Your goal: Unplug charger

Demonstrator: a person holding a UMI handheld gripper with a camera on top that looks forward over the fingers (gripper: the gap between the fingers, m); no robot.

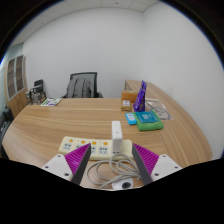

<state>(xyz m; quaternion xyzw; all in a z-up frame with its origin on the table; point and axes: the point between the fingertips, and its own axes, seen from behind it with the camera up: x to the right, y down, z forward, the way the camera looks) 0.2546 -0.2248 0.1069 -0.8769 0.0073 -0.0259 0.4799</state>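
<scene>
A white charger (117,137) stands upright, plugged into a cream power strip (88,149) on the wooden table (60,120). Its grey-white cable (104,170) lies coiled between my fingers, ending in a small round puck (124,184). My gripper (112,168) is open, its purple pads (76,158) spread wide on either side of the coil. The charger sits just ahead of the fingertips, nearer the right finger (146,160). Nothing is held.
A black office chair (83,85) stands behind the table's far edge. On the far right lie a teal box (148,122), an orange item (127,103) and a purple object (142,95). A shelf (15,80) lines the left wall.
</scene>
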